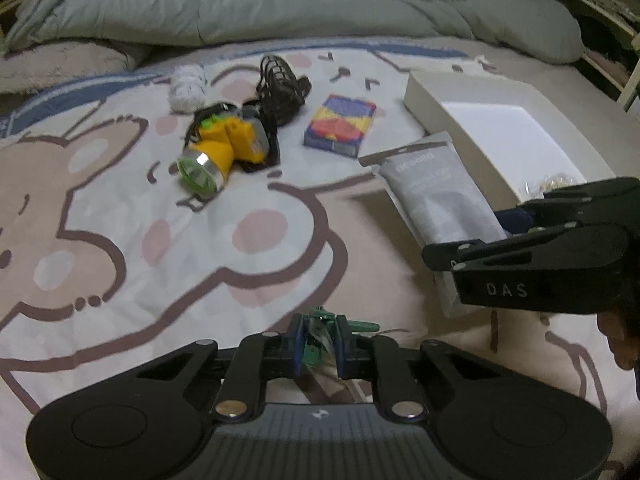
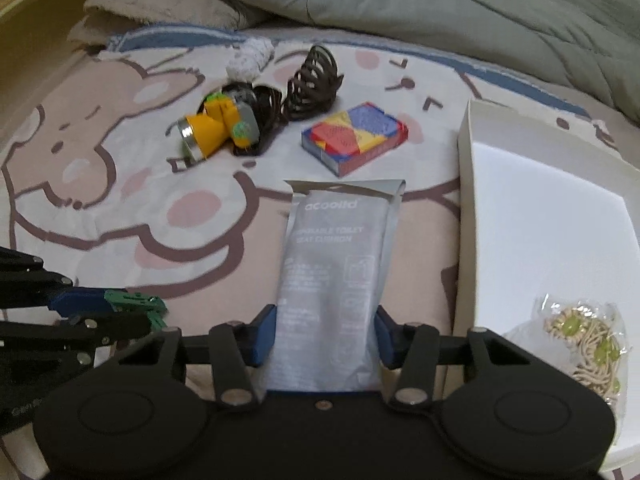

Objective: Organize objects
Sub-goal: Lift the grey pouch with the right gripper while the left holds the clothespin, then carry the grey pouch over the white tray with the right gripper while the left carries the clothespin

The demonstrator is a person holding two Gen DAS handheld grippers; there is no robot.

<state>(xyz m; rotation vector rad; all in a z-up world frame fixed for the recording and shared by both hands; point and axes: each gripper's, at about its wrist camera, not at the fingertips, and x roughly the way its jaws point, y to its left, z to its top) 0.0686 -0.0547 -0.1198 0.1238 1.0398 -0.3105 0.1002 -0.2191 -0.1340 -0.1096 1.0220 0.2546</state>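
Observation:
My left gripper (image 1: 319, 342) is shut on a small green item in clear wrap (image 1: 320, 340), held low over the bed; it also shows in the right wrist view (image 2: 136, 304). My right gripper (image 2: 326, 336) has its blue pads on both sides of a grey "acoolid" packet (image 2: 336, 276), which lies on the bed beside a white box (image 2: 540, 232). In the left wrist view the packet (image 1: 436, 196) leans against the box (image 1: 500, 136). A yellow headlamp (image 1: 224, 144), a colourful card box (image 1: 340, 124) and a black wire holder (image 1: 280, 84) lie farther back.
A bagged beaded item (image 2: 588, 344) lies in the white box's near corner. A white rolled cloth (image 1: 186, 88) sits behind the headlamp. A grey-green quilt (image 1: 280, 0) is piled along the back. The bedsheet (image 1: 140, 240) has a cartoon print.

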